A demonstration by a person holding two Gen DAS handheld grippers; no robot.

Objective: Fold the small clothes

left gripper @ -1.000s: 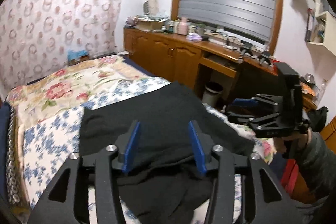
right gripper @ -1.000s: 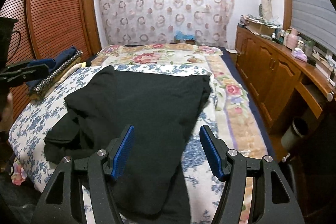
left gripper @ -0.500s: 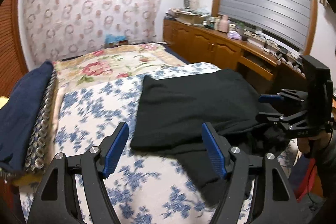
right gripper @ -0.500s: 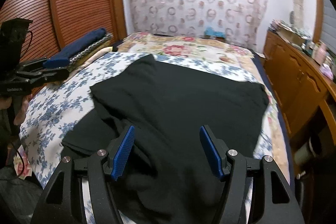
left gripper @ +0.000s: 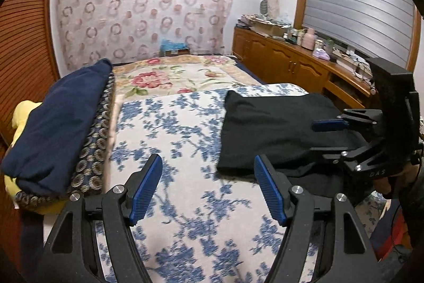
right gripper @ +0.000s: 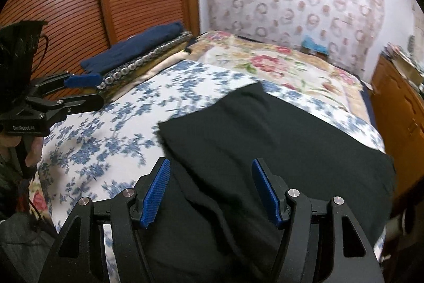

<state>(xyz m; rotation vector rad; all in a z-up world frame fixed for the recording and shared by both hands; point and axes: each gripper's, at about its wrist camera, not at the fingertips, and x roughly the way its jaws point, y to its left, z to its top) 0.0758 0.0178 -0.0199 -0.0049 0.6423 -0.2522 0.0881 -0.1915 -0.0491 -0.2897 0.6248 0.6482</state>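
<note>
A black garment (left gripper: pixel 265 129) lies partly folded on the blue-flowered sheet (left gripper: pixel 169 129), with looser cloth bunched at its near edge. My left gripper (left gripper: pixel 207 159) is open over bare sheet just left of the garment's near corner, with nothing between its blue pads. In the right wrist view the black garment (right gripper: pixel 265 139) fills the middle. My right gripper (right gripper: pixel 210 163) hangs open above its near part, the pads not pressing on the cloth. Each gripper shows in the other's view: the right gripper (left gripper: pixel 322 137) over the garment's right side, the left gripper (right gripper: pixel 98 89) at the far left.
A folded navy cloth (left gripper: pixel 61 123) on a ring-patterned mat (left gripper: pixel 98 129) lies along the bed's left side by the slatted wardrobe doors (right gripper: pixel 79 4). A rose-patterned quilt (left gripper: pixel 172 76) covers the far bed. Wooden cabinets (left gripper: pixel 286 65) with clutter run along the right.
My left gripper has swung left off the black garment to over the flowered sheet, and its jaws have widened. The right gripper has shifted over the garment and stays open.
</note>
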